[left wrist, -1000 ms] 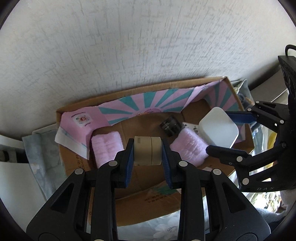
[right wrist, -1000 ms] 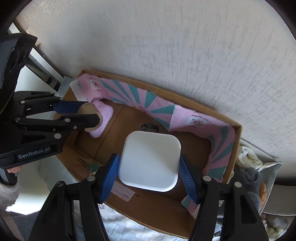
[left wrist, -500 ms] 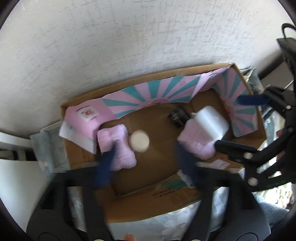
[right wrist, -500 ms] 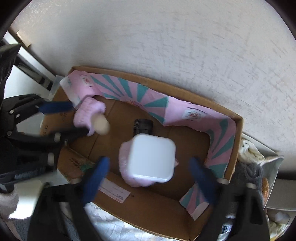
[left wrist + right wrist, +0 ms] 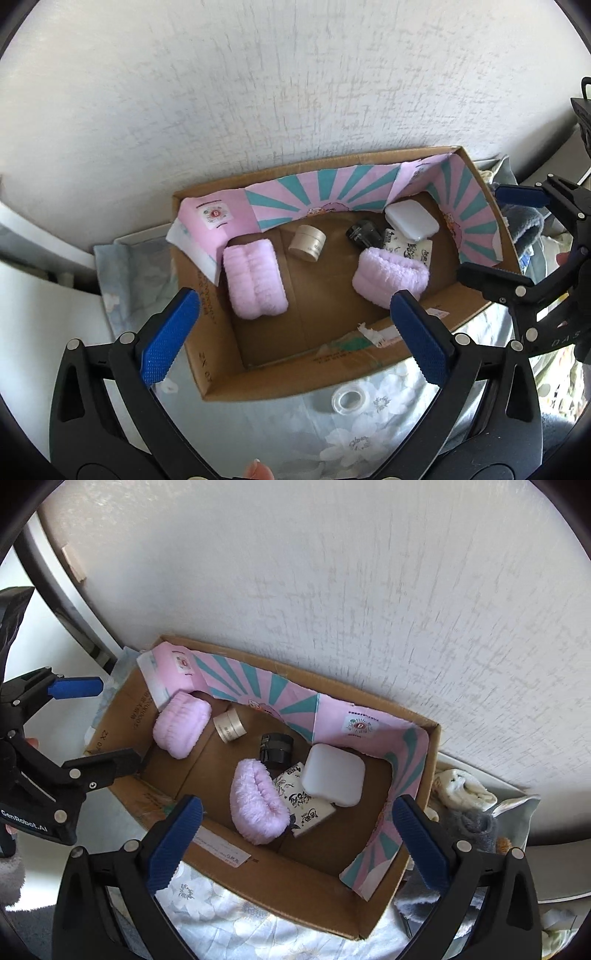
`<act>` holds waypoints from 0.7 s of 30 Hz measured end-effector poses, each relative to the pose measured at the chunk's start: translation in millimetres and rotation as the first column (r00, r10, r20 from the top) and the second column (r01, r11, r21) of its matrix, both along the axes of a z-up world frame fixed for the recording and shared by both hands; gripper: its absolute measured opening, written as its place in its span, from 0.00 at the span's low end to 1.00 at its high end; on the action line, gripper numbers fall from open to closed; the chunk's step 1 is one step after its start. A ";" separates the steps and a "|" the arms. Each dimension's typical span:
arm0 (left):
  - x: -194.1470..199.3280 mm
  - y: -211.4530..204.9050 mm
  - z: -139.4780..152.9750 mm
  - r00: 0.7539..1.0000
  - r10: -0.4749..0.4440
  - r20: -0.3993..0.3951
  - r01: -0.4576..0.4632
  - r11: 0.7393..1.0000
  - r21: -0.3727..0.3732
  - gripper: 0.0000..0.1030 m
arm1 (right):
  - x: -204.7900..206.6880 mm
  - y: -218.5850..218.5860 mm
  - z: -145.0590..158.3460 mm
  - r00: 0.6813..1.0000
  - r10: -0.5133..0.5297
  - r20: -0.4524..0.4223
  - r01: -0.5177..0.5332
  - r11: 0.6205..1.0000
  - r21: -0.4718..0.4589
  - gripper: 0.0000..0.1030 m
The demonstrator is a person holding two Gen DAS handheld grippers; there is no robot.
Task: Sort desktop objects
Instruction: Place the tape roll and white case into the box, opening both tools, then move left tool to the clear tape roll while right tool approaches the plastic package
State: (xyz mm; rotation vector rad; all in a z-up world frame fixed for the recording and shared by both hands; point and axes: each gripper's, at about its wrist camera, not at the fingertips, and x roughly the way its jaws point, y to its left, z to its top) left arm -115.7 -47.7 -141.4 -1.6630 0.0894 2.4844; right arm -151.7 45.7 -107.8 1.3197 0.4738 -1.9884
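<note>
A cardboard box (image 5: pixel 221 376) (image 5: pixel 295 886) lined with pink and teal paper stands against the wall. Inside lie a beige round jar (image 5: pixel 307 243) (image 5: pixel 229 725), a white square case (image 5: pixel 412 221) (image 5: pixel 332 775), two pink fluffy bands (image 5: pixel 255 284) (image 5: pixel 389 277) (image 5: pixel 181 729) (image 5: pixel 258 808), a black jar (image 5: pixel 364 233) (image 5: pixel 276 747) and a printed packet (image 5: pixel 406 249) (image 5: pixel 303 805). My left gripper (image 5: pixel 295 336) (image 5: pixel 98 723) is open and empty above the box's front left. My right gripper (image 5: pixel 297 842) (image 5: pixel 495 232) is open and empty above its right side.
A roll of clear tape (image 5: pixel 347 400) lies on the floral cloth (image 5: pixel 369 435) in front of the box. Socks and soft toys (image 5: pixel 461 794) are heaped to the right of the box. A white textured wall (image 5: pixel 258 92) rises behind it.
Both grippers opened and pulled back and up. The beige jar dropped from the left gripper into the box; the white case dropped from the right gripper into the box's right side.
</note>
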 end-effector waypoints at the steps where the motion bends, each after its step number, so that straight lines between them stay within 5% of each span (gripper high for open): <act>1: 3.7 -0.3 3.1 1.000 0.004 -0.006 -0.004 1.000 0.002 1.00 | 1.0 1.8 3.5 1.000 0.001 -0.009 -0.001 1.000 -0.004 1.00; 6: 21.0 -4.5 15.7 0.997 0.044 -0.056 -0.043 0.999 0.020 1.00 | 4.2 11.7 13.5 1.000 -0.013 -0.022 0.014 0.998 0.063 1.00; 21: 81.0 1.5 48.9 0.980 0.117 -0.160 -0.109 0.992 0.057 0.99 | 24.9 94.3 66.8 0.985 -0.106 -0.139 0.109 0.994 0.016 1.00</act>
